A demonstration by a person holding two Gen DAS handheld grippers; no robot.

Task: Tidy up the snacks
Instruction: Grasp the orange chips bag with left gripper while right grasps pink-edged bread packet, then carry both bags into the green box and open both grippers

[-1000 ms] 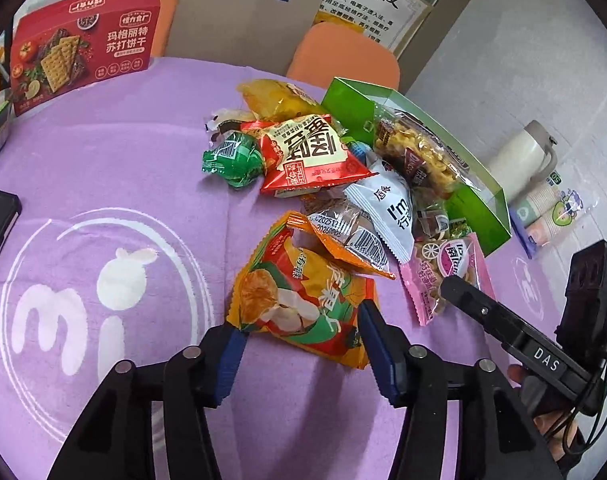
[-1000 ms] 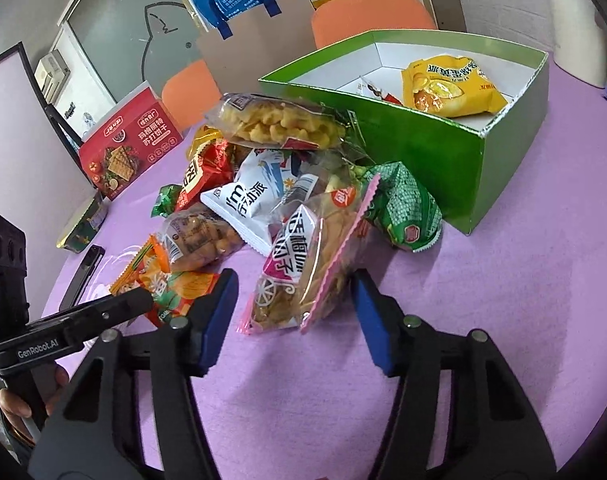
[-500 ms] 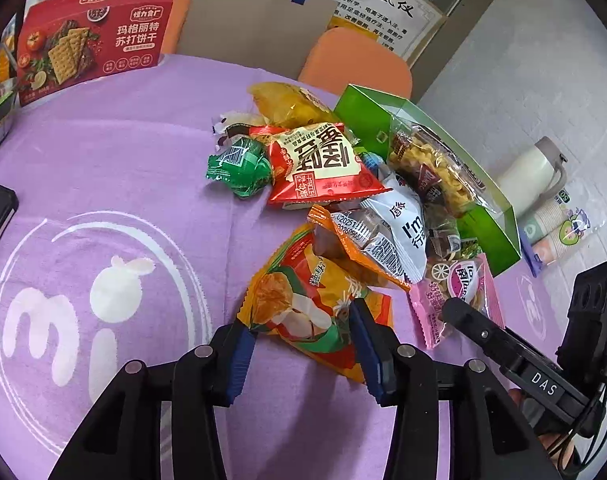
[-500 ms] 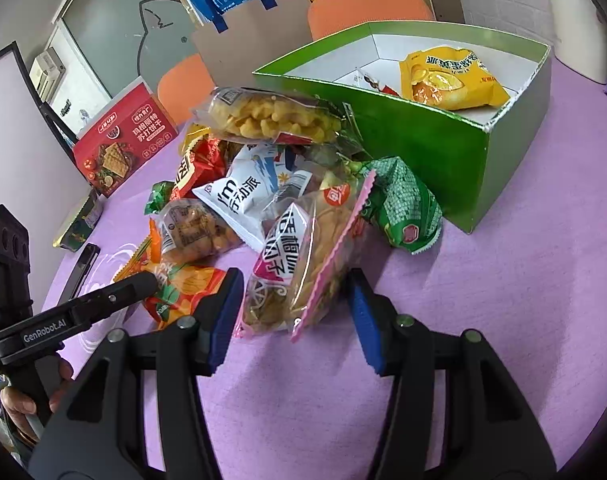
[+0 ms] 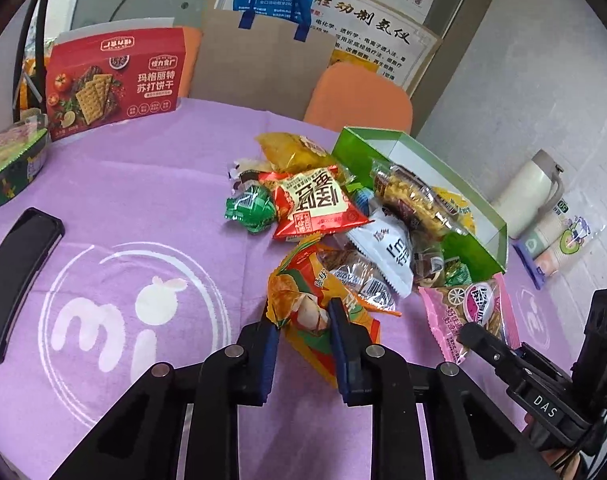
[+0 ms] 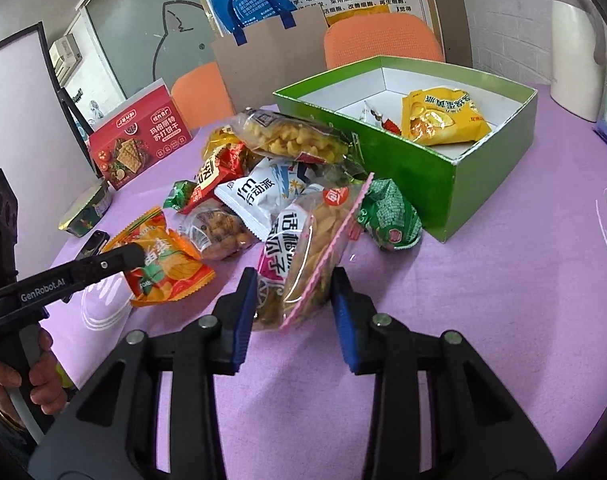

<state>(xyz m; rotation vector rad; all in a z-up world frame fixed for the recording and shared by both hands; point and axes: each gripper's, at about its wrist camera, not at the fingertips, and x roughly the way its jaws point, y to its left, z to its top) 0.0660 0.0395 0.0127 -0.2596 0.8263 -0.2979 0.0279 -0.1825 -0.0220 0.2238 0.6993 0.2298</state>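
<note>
- Left gripper (image 5: 303, 322): its blue pads pinch the near corner of the orange chip bag (image 5: 303, 300), low centre of the left wrist view. Gripping a crimped corner likely spares the chips inside.
- Right gripper (image 6: 293, 300): fingers straddle the pink-edged clear bag (image 6: 303, 256) at centre frame. The left pad touches the bag; a gap shows at the right pad, so the jaws are spread, not yet clamped.
- Green box (image 6: 483, 184): upper right of the right wrist view, open-topped, holding a yellow packet (image 6: 443, 120); judged to be the destination.
- Remaining snacks lie heaped against the box's left wall on the purple tablecloth (image 6: 503, 320), within short reach.
</note>
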